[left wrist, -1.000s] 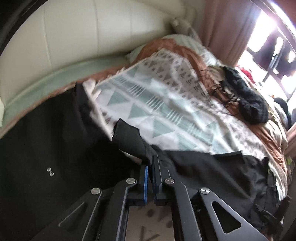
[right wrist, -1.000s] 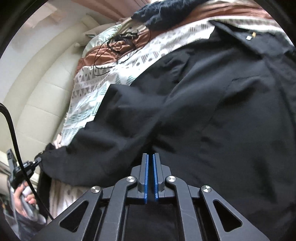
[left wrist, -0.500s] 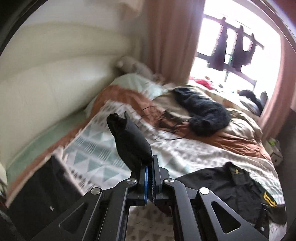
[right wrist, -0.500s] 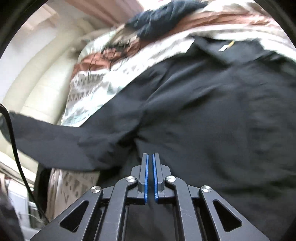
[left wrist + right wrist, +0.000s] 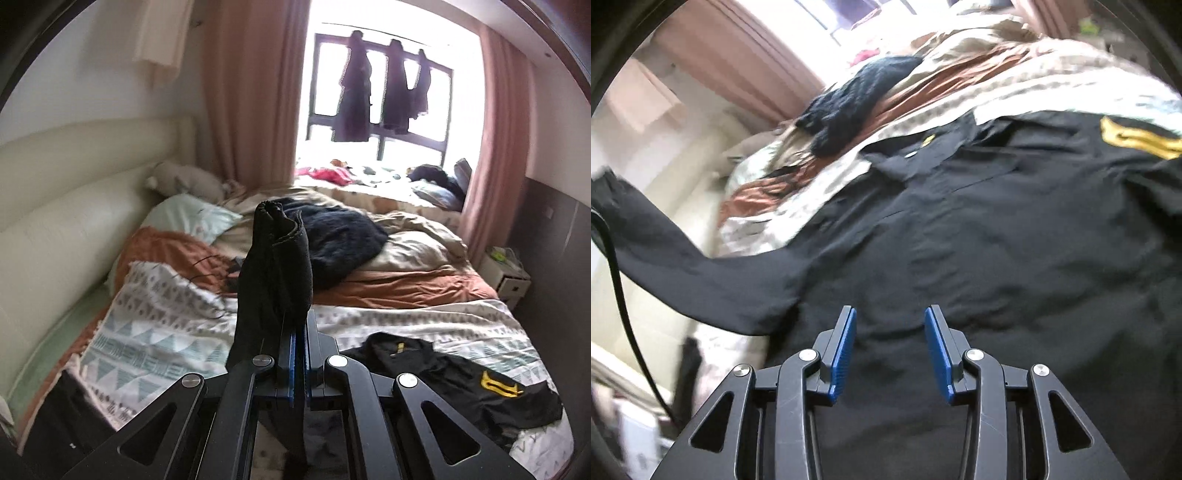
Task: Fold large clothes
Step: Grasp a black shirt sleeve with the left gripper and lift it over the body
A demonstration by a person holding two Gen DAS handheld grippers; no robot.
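Standing upright, sleeve point(image 5: 275, 273), left claw point(image 5: 300, 354) clamped

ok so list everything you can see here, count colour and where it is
black shirt: 1, black with yellow patches, spread on the patterned blanket, one sleeve lifted
sleeve cuff: 1, black, pinched in the left gripper
patterned blanket: 1, white with teal and grey triangles, across the near bed
rust blanket: 1, orange-brown, behind the patterned one
fuzzy garment: 1, black, heaped mid-bed
pillow: 1, pale green, by the headboard
headboard: 1, cream, padded, left side
curtains: 2, dusty pink, either side of the window
hanging clothes: 3, dark, in the window
left gripper: 1, black with blue pads, shut on the cuff
right gripper: 1, same colours, jaws just opened, nothing pressed between them, over the shirt
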